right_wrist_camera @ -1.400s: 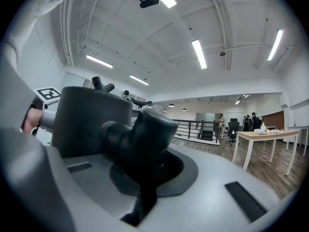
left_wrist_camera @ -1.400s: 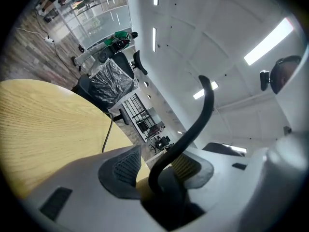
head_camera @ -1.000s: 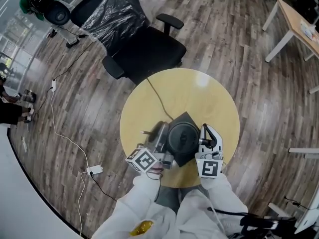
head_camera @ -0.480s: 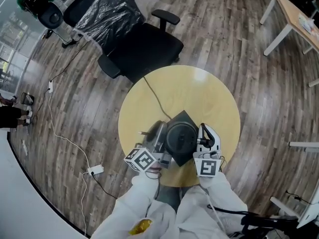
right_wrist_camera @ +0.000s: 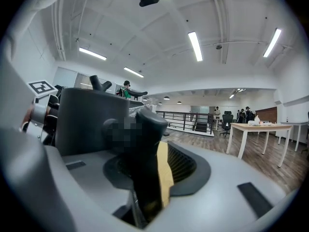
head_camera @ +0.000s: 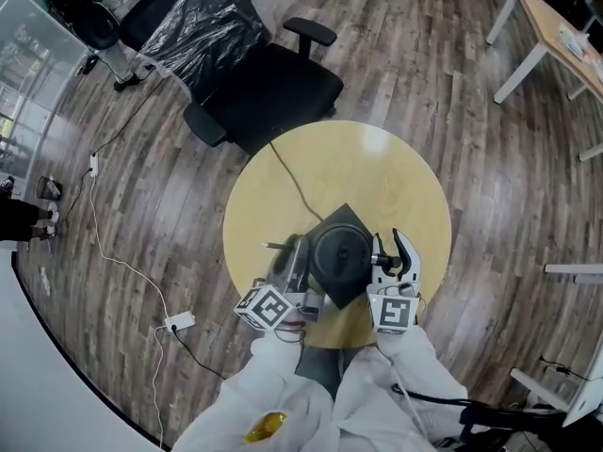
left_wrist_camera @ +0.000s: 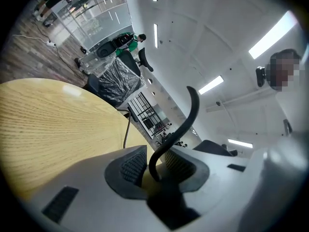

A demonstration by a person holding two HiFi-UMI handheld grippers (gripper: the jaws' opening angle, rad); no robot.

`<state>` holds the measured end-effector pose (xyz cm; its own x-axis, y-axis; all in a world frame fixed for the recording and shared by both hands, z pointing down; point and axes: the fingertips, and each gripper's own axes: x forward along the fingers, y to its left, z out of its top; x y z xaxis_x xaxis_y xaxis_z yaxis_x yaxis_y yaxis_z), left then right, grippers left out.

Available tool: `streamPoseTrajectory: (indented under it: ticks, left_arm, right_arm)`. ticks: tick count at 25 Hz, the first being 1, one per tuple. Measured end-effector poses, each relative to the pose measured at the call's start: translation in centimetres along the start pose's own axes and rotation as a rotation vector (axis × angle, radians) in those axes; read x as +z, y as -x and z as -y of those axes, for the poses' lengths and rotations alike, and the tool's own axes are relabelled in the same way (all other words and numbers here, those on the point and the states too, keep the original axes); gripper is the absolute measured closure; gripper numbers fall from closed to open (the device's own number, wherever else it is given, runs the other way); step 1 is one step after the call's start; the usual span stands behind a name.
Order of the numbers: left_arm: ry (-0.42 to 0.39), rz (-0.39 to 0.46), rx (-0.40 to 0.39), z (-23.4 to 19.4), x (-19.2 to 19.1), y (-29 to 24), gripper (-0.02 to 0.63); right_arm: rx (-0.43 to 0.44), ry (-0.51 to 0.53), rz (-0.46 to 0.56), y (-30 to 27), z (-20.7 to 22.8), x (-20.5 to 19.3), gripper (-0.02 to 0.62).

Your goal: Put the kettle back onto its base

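White sleeves [head_camera: 283, 384] are reaching in from the bottom of the head view, and we are seeing both hands holding their tools about level over the near rim of the round yellow table [head_camera: 377, 172]. The left gripper [head_camera: 292, 249] and the right gripper [head_camera: 392, 250] are flanking the black kettle [head_camera: 339, 252], which is standing on its dark square base [head_camera: 345, 218] near the table's middle. A thin cord [head_camera: 292, 177] is running from the base over the far rim toward an office chair [head_camera: 273, 88]. Wood floor [head_camera: 452, 83] is surrounding the table.

In the left gripper view we are finding the ridged pads [left_wrist_camera: 131, 167] standing partly apart. A black curved cable [left_wrist_camera: 190, 115] is rising between them, with tabletop showing beside it.

In the right gripper view the jaws have just been opening. The kettle's handle [right_wrist_camera: 147, 149] is standing between them, and a yellow strip is showing between it and one pad. A pale desk [right_wrist_camera: 256, 127] is standing well apart on the floor behind.
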<state>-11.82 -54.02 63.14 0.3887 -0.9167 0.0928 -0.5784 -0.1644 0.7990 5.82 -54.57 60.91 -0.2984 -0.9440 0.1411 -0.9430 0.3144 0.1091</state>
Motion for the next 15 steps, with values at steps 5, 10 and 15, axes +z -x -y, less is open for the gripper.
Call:
streamPoseTrajectory:
  ticks: [5, 10, 15]
  left_arm:
    - [-0.055, -0.006, 0.038, 0.0, 0.4, 2.1, 0.495]
    - [-0.208, -0.040, 0.117, 1.1, 1.4, 5.1, 0.495]
    - [-0.372, -0.123, 0.089, 4.2, 1.4, 7.4, 0.495]
  right_arm:
    - [-0.027, -0.030, -0.059, 1.5, 0.1, -1.2, 0.471]
    - [-0.008, -0.056, -0.126, 4.5, -0.5, -1.0, 0.460]
    - [-0.031, -0.083, -0.163, 8.3, -0.6, 0.5, 0.460]
